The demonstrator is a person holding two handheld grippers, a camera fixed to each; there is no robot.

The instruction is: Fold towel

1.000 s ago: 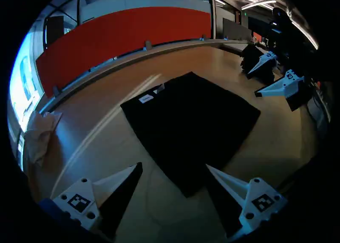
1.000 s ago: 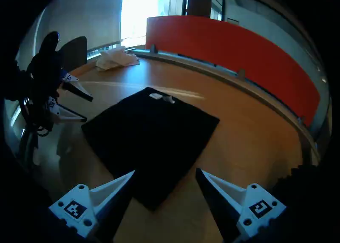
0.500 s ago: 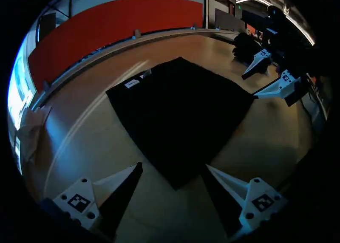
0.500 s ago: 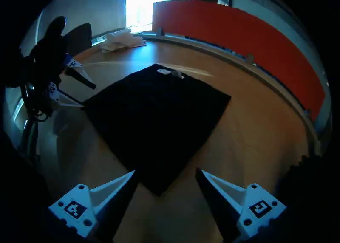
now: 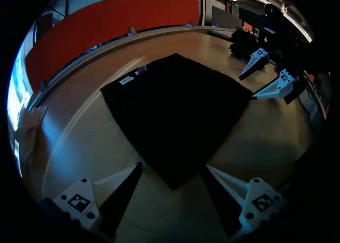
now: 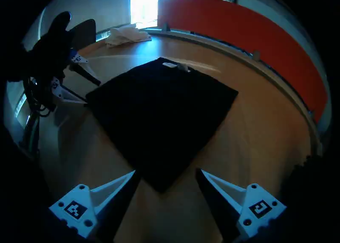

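A black towel (image 5: 178, 111) lies flat on the wooden table (image 5: 85, 128), with a white label (image 5: 126, 80) at its far edge. In the left gripper view my left gripper (image 5: 172, 175) is open, its fingers straddling the towel's near corner from just above. The right gripper (image 5: 255, 82) shows farther off at the towel's right corner, held by a hand. In the right gripper view the towel (image 6: 163, 111) spreads ahead, and my right gripper (image 6: 166, 179) is open around its near corner. The left gripper (image 6: 87, 88) sits at the towel's left corner.
A crumpled light cloth (image 6: 126, 34) lies at the table's far side, also seen as the cloth (image 5: 26, 128) at the left. A red partition (image 5: 110, 26) runs behind the table's curved edge (image 6: 272, 81). A dark chair (image 6: 83, 37) stands by the window.
Both grippers have moved in toward the towel's corners and lower; the towel looks larger in both views. Jaws stay open. The towel has not moved.
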